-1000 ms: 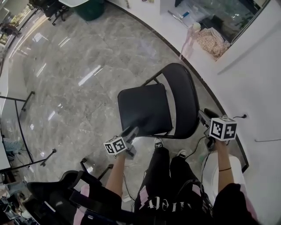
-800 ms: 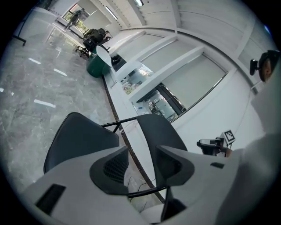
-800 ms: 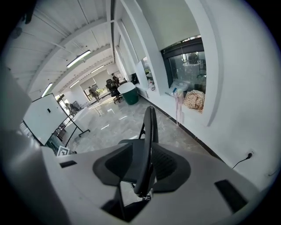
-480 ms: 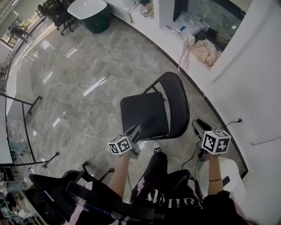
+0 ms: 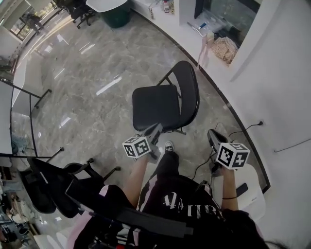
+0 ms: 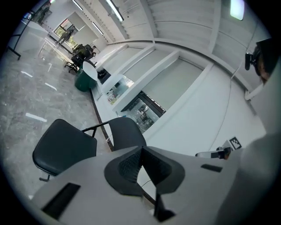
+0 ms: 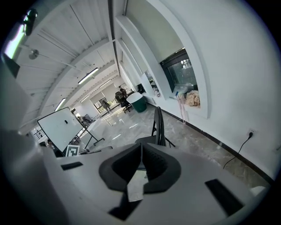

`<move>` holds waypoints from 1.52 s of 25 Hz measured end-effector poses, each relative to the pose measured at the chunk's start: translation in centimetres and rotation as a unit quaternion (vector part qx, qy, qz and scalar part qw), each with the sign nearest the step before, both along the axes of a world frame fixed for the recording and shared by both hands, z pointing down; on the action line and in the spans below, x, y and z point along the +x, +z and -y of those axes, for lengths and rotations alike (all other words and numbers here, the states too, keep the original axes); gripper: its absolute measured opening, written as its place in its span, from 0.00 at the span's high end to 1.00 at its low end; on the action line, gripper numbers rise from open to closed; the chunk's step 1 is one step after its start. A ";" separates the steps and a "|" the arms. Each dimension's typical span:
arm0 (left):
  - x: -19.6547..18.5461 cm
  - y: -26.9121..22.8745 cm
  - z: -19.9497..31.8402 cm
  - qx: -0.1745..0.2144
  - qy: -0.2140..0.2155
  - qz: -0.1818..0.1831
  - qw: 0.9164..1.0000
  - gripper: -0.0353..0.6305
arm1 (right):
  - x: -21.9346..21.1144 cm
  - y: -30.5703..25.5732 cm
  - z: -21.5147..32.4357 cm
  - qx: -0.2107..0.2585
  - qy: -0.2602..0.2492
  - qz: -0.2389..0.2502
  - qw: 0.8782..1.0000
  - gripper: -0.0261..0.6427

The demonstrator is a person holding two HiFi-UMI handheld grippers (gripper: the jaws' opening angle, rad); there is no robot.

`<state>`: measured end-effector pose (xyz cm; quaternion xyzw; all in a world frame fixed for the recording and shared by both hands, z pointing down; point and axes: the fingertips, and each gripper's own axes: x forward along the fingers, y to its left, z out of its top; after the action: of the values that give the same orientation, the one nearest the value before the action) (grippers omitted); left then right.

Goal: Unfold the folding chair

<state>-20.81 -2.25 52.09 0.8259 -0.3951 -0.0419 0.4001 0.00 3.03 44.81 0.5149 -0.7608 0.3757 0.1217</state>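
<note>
The black folding chair stands unfolded on the marble floor, seat level and backrest toward the curved wall. Nothing touches it. My left gripper hangs shut and empty in front of the seat's near edge, well clear of it. My right gripper is also shut and empty, off to the chair's right near the wall. The left gripper view shows the chair beyond the closed left gripper. In the right gripper view the chair appears edge-on past the closed right gripper.
A black office chair sits at the lower left, beside a whiteboard stand. The curved white wall runs along the right, with a cable on the floor. A white stool is by my right arm. A green-based table stands far back.
Both grippers drew back from the chair toward the person and rose, and their jaws closed. The chair stands free and now sits farther off in view.
</note>
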 end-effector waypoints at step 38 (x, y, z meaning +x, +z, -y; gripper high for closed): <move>-11.7 -7.3 -25.3 0.089 0.148 0.070 0.982 0.94 | -24.8 -1.2 -20.3 0.030 -0.033 0.039 0.998 0.94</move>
<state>-32.53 23.07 44.79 0.9086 -0.2900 0.0407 0.2979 -24.76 23.34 43.63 0.4776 -0.7928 0.3682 0.0885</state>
